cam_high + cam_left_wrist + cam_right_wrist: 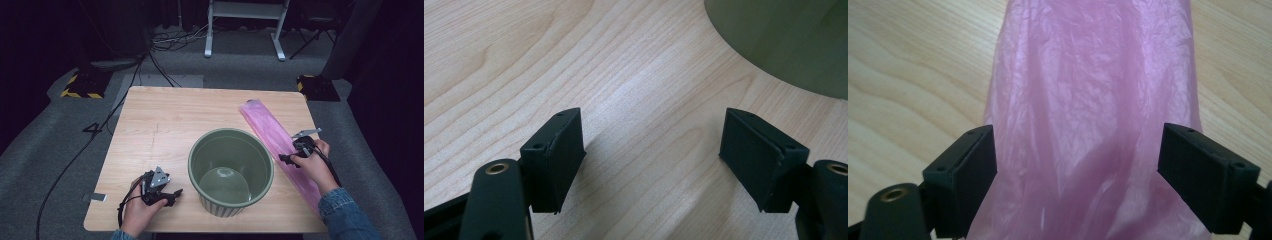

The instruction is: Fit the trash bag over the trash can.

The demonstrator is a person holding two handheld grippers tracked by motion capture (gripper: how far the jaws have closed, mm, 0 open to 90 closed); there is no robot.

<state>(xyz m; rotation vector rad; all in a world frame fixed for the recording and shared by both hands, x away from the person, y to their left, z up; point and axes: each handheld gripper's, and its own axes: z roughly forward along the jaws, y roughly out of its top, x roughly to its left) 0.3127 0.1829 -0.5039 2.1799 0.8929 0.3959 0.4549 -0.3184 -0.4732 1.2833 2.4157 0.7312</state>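
A green plastic bin [231, 170] stands upright near the table's front middle, with nothing in it. A long folded pink plastic bag [272, 135] lies flat along the table's right side. My right gripper [286, 159] hovers over the bag's middle, open, with the pink bag [1088, 100] lying under the gap between its jaws. My left gripper [172, 195] rests low over bare wood left of the bin, open, nothing between its fingers. In the left gripper view my left gripper [651, 150] points toward the bin's wall [784, 40].
The wooden table [165, 125] is bare at the back and left. A strip of tape [95, 197] sticks off its left front edge. Cables [75, 155] trail across the grey floor, and a white frame [245, 20] stands beyond the table.
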